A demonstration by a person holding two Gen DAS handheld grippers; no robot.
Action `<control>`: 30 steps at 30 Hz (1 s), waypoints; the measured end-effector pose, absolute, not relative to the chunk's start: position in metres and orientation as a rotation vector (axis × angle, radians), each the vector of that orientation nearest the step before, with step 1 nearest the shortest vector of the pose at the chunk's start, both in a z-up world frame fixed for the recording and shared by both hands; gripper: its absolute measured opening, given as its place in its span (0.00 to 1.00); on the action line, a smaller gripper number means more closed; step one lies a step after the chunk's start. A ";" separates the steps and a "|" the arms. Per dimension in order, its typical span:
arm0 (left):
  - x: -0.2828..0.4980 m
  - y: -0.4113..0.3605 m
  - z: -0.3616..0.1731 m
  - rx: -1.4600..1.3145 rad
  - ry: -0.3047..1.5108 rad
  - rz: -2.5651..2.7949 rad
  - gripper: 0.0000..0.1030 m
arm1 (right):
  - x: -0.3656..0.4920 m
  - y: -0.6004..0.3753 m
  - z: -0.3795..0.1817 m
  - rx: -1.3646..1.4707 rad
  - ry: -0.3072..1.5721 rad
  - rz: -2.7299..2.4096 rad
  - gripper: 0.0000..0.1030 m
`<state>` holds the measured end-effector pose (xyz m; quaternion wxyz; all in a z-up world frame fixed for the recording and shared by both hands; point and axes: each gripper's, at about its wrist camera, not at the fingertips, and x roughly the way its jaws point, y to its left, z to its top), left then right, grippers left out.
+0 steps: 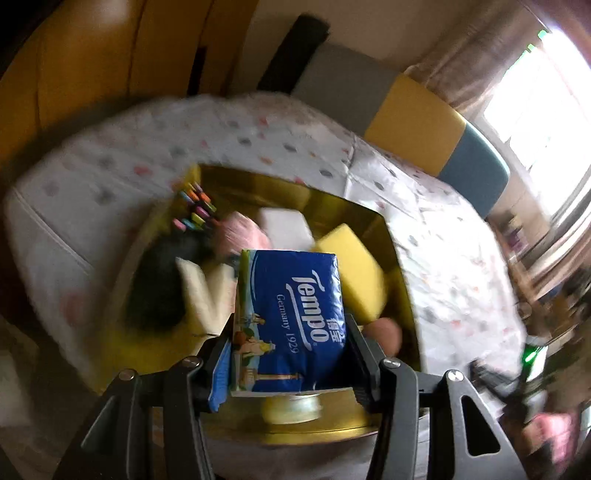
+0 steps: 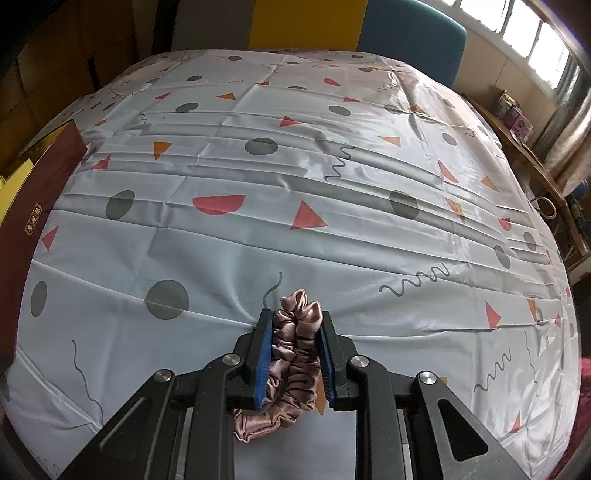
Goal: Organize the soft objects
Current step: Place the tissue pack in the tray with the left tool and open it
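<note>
In the left wrist view my left gripper [image 1: 291, 325] is shut on a blue Tempo tissue pack [image 1: 288, 317] and holds it above a gold-lined box [image 1: 388, 236]. In the box lie a yellow sponge [image 1: 354, 266], a white block [image 1: 284, 225], a pink soft item [image 1: 240, 236], a black soft item [image 1: 162, 280], a cream item [image 1: 203, 291] and coloured strips [image 1: 195, 210]. In the right wrist view my right gripper [image 2: 295, 317] is shut on a dusty-pink satin scrunchie [image 2: 291, 354] just above the patterned tablecloth [image 2: 295, 184].
The box's dark red outer wall [image 2: 40, 192] shows at the left edge of the right wrist view. Yellow [image 2: 306, 22] and teal [image 2: 410, 37] chair backs stand beyond the table. A shelf with small items [image 2: 517, 118] is at the right by the window.
</note>
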<state>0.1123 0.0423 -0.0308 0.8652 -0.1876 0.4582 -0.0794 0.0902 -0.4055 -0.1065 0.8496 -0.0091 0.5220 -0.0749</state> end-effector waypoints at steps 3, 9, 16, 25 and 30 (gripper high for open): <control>0.130 0.037 -0.039 -0.475 0.994 -0.172 0.51 | 0.090 -0.405 -0.106 -0.018 1.100 -0.158 0.22; 0.158 0.034 -0.049 -0.460 1.004 -0.107 0.51 | 0.090 -0.406 -0.106 -0.024 1.102 -0.157 0.22; 0.185 0.026 -0.067 -0.421 1.052 -0.102 0.51 | 0.091 -0.403 -0.107 -0.042 1.104 -0.156 0.22; 0.185 0.014 -0.068 -0.320 1.046 -0.120 0.64 | 0.091 -0.403 -0.107 -0.042 1.104 -0.156 0.22; 0.172 0.015 -0.058 -0.253 0.994 -0.072 0.64 | 0.091 -0.402 -0.107 -0.048 1.103 -0.159 0.22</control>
